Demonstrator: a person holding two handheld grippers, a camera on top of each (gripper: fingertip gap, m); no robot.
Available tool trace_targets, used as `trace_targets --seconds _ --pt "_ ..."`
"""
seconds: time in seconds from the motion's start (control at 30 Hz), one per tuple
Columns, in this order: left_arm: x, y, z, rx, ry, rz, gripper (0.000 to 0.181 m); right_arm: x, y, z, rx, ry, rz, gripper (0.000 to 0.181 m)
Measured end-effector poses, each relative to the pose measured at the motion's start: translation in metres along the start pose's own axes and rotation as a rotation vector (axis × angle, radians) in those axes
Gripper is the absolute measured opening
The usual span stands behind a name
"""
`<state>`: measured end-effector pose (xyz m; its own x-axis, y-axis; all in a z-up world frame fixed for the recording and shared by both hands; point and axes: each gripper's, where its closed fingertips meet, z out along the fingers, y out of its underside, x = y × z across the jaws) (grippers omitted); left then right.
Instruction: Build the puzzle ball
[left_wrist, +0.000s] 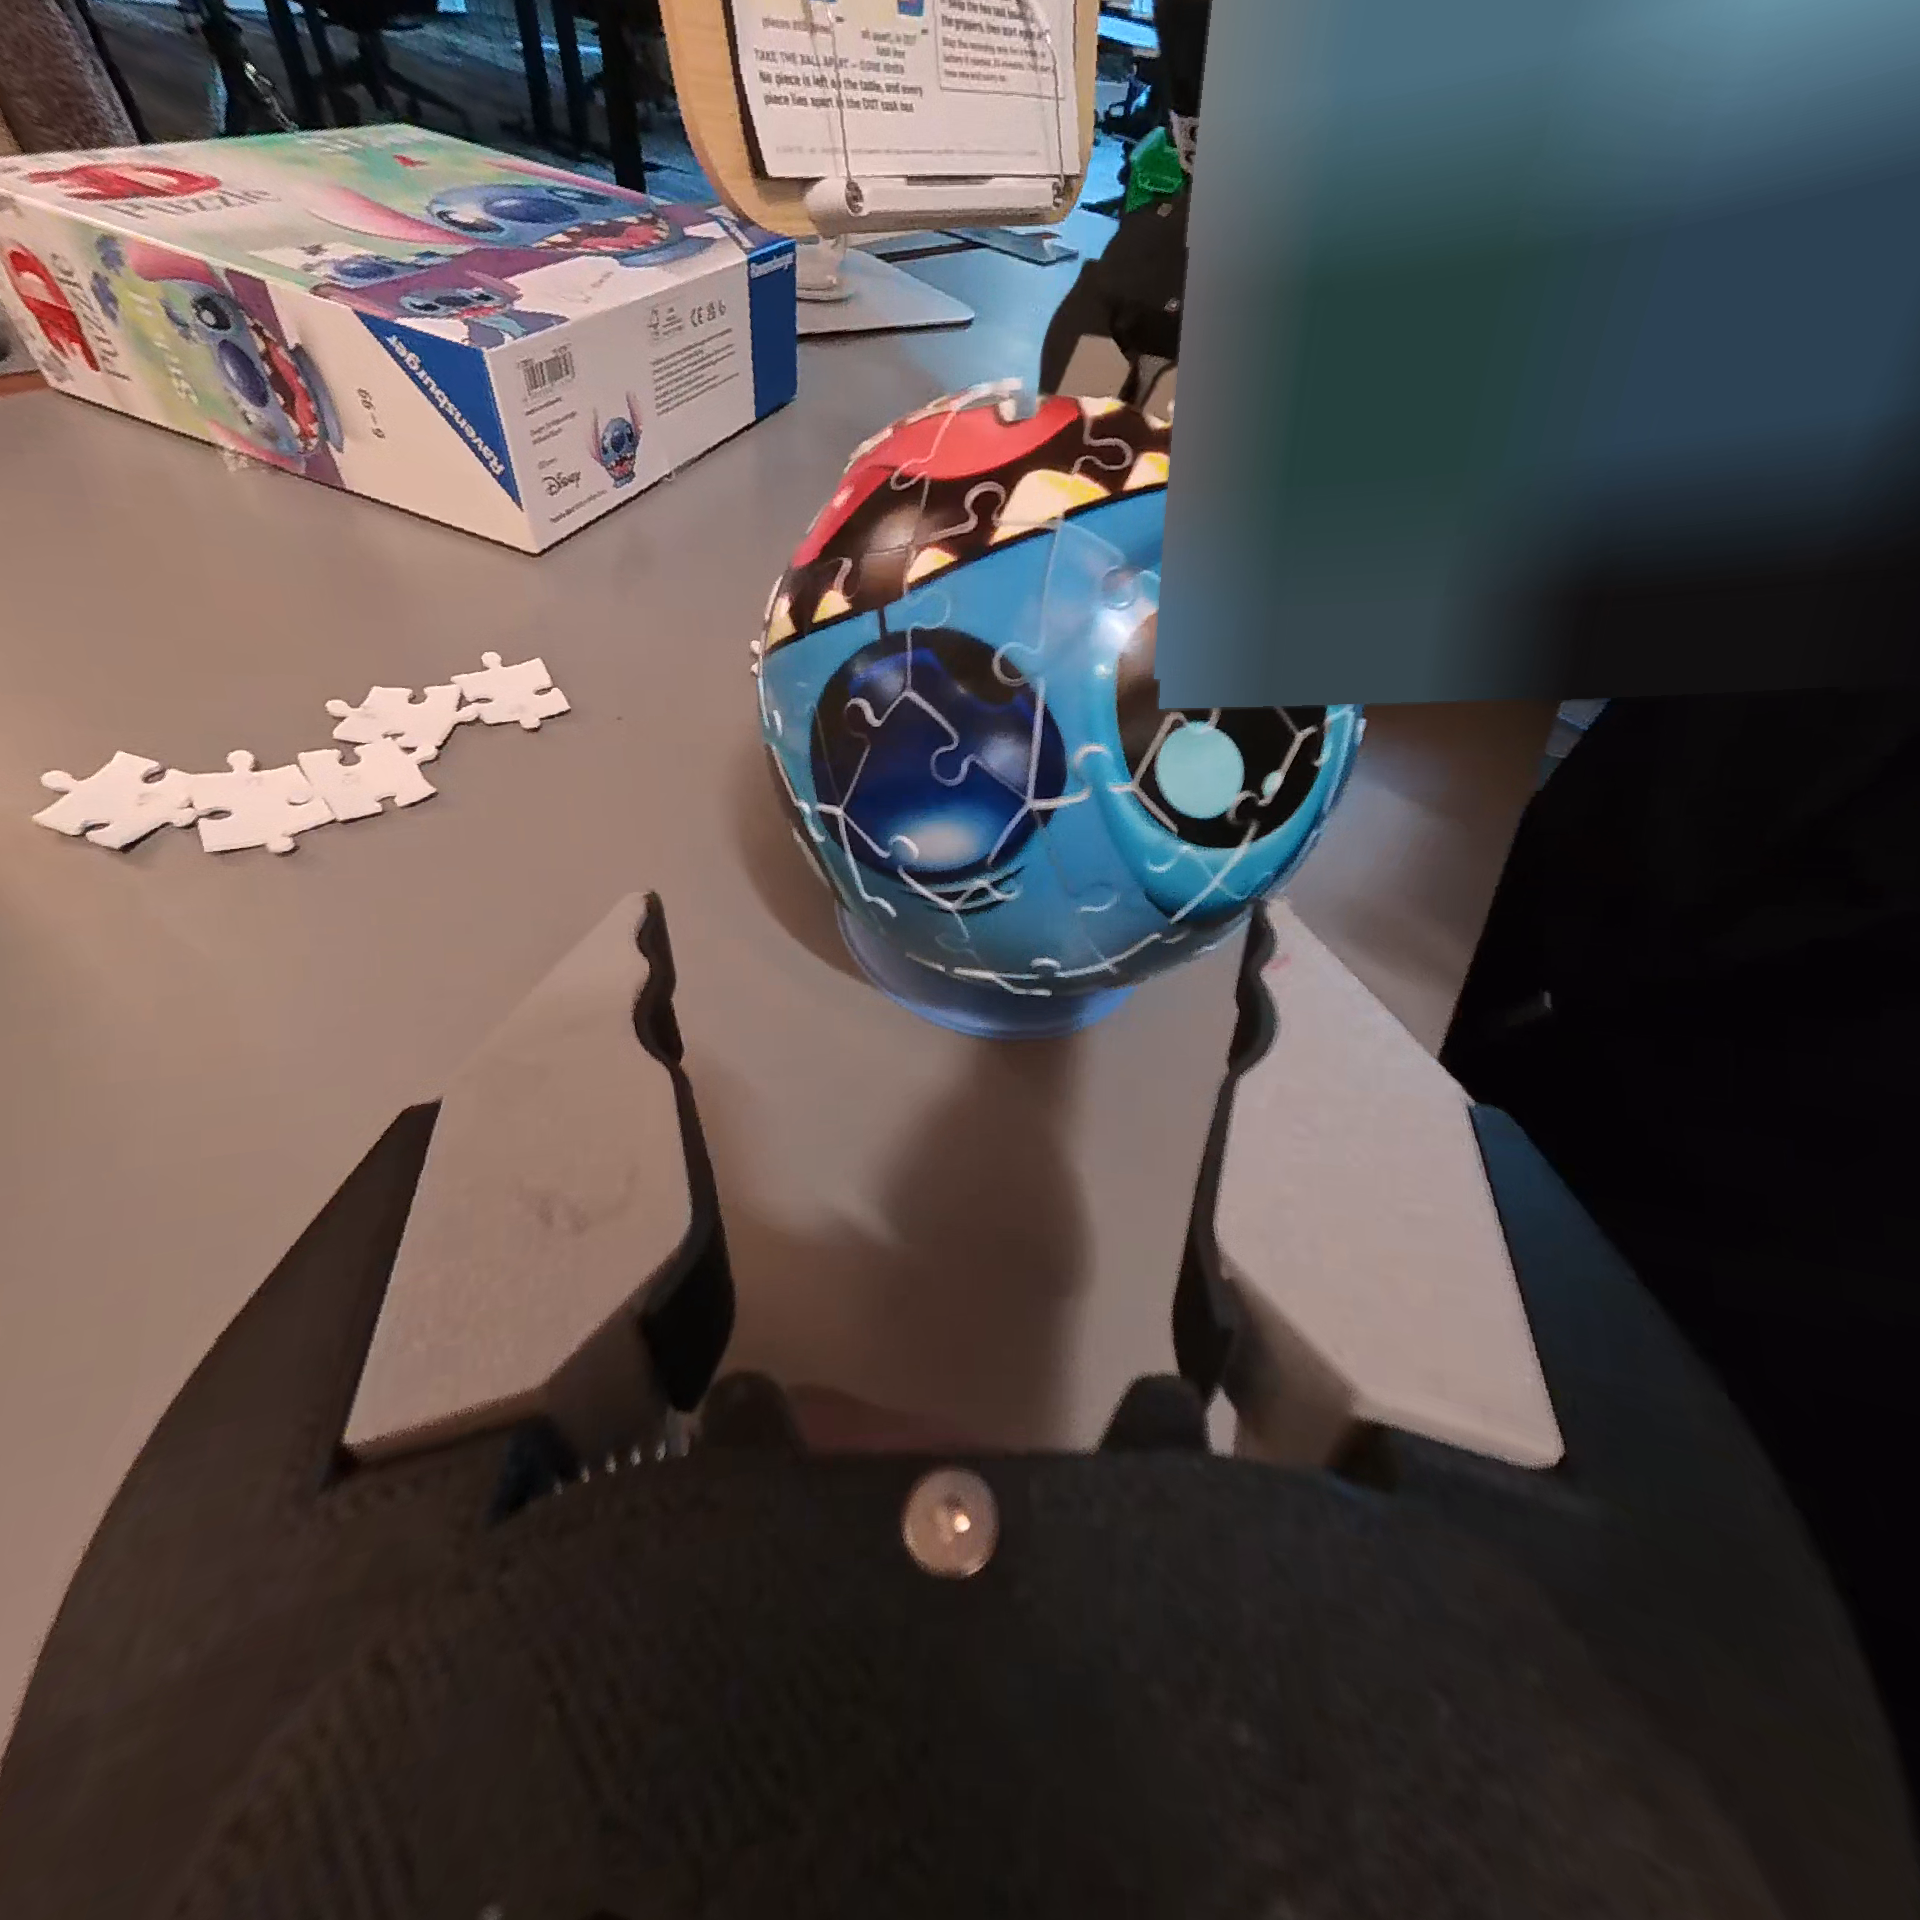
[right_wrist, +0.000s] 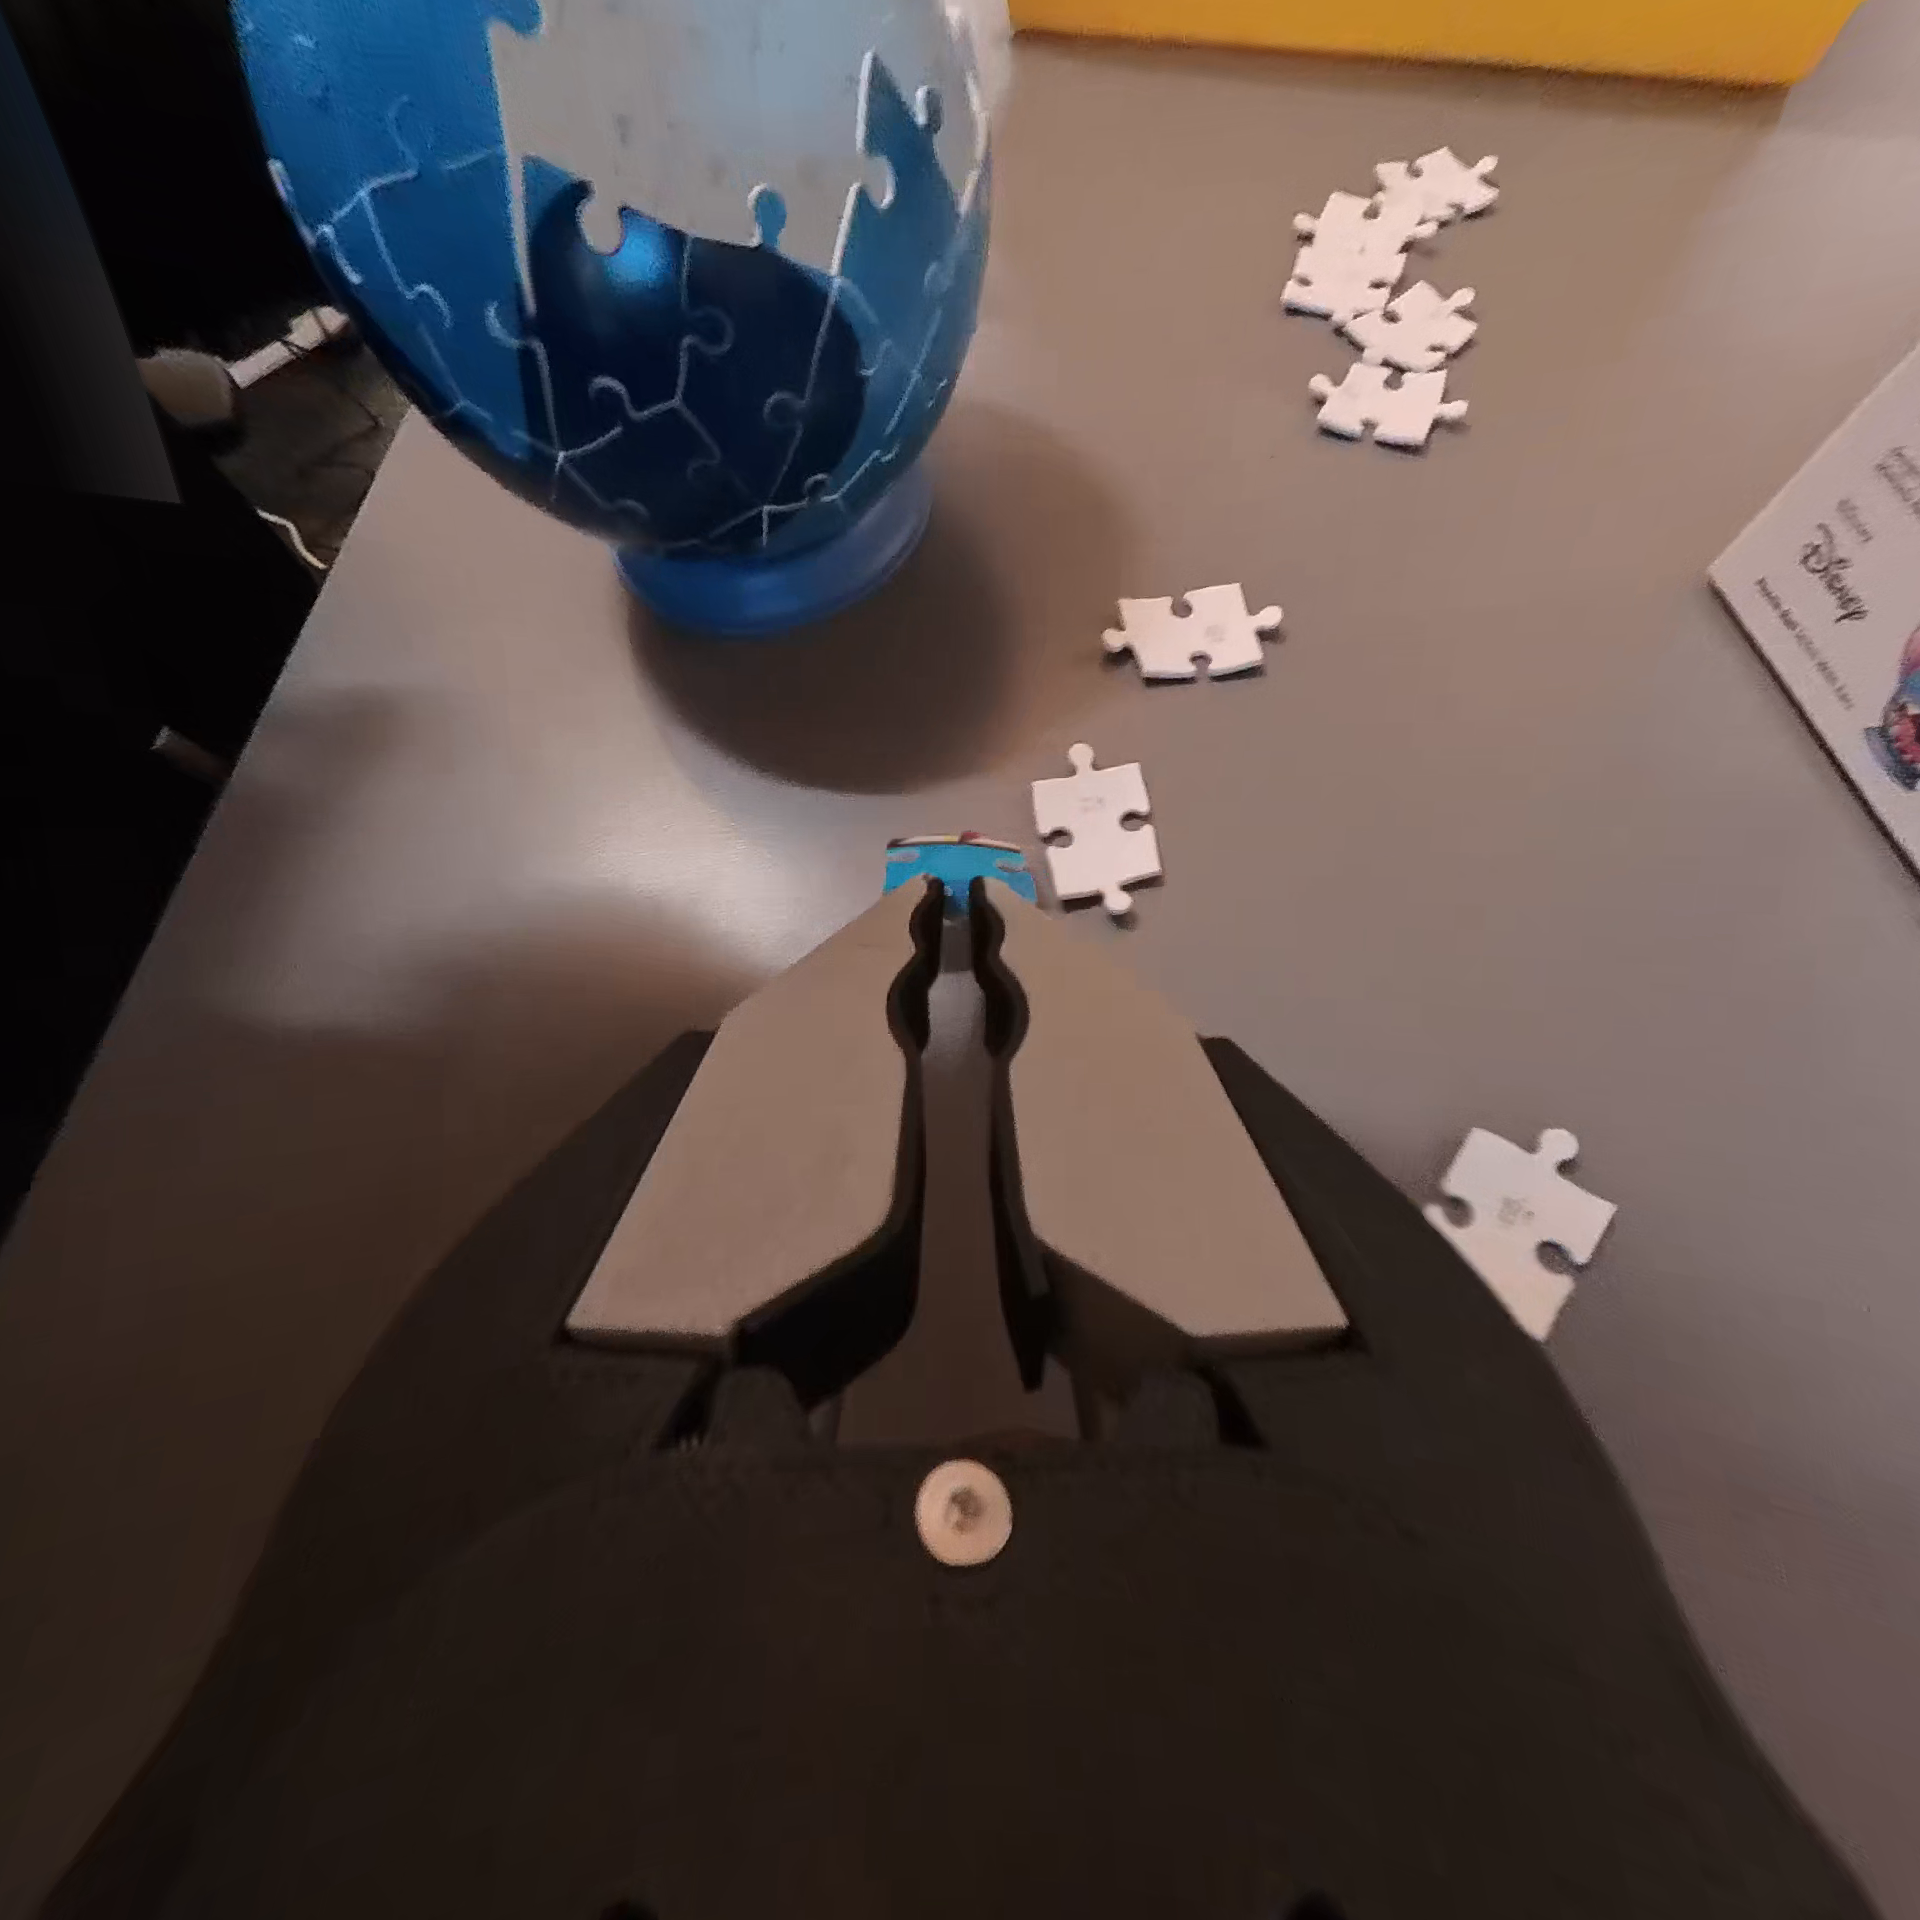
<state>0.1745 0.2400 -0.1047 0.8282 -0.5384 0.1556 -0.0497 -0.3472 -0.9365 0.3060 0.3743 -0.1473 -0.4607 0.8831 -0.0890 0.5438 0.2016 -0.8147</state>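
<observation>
My right gripper (right_wrist: 954, 894) jaws pinching a blue puzzle piece (right_wrist: 958, 864), my left gripper (left_wrist: 951, 935) jaws wide before the ball (left_wrist: 1039, 707) on the tabletop (left_wrist: 416, 1039)

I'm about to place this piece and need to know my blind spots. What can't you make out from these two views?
- Left wrist view: the puzzle ball's upper right side, covered by a mosaic patch.
- Right wrist view: the top of the ball and the full gap in its shell, cut off by the upper edge.
- Right wrist view: most of the blue piece, hidden behind the right gripper's fingers.
- Both views: the printed faces of the loose white pieces, lying face down.
</observation>
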Motion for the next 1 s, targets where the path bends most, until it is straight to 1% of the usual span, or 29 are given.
trace_targets --seconds 0.2,0.23,0.33,0.4,0.47,0.53,0.63,0.77,0.83,0.9,1.0 --pt "0.007 -0.007 0.0 0.027 0.02 0.019 0.106 -0.009 0.007 0.0 -0.026 0.005 -0.01 0.002" --pt "0.009 -0.009 0.001 0.037 0.038 0.013 0.105 -0.009 0.007 0.0 -0.026 0.011 -0.012 0.007" --pt "0.007 -0.014 0.005 0.025 0.054 -0.018 0.105 -0.008 -0.001 -0.001 -0.006 0.035 0.027 0.037" --pt "0.007 -0.017 0.006 0.01 0.059 -0.016 0.106 -0.018 -0.018 -0.001 0.048 0.006 0.052 0.055" --pt "0.01 -0.02 0.006 0.004 0.084 -0.031 0.108 -0.032 -0.039 0.0 0.12 -0.027 0.062 0.067" --pt "0.014 -0.023 0.008 -0.009 0.118 -0.045 0.11 -0.043 -0.057 0.009 0.172 -0.061 0.079 0.078" --pt "0.015 -0.023 0.012 -0.046 0.135 -0.047 0.111 -0.051 -0.068 0.03 0.181 -0.108 0.105 0.083" --pt "0.018 -0.017 0.019 -0.099 0.146 -0.039 0.111 -0.051 -0.067 0.055 0.141 -0.131 0.069 0.081" --pt "0.019 -0.015 0.022 -0.11 0.135 -0.024 0.109 -0.055 -0.068 0.06 0.143 -0.163 0.054 0.08" --pt "0.019 -0.015 0.025 -0.114 0.123 -0.01 0.111 -0.055 -0.068 0.063 0.14 -0.164 0.032 0.084" --pt "0.019 -0.015 0.027 -0.112 0.111 0.021 0.111 -0.053 -0.067 0.062 0.13 -0.157 0.004 0.083"
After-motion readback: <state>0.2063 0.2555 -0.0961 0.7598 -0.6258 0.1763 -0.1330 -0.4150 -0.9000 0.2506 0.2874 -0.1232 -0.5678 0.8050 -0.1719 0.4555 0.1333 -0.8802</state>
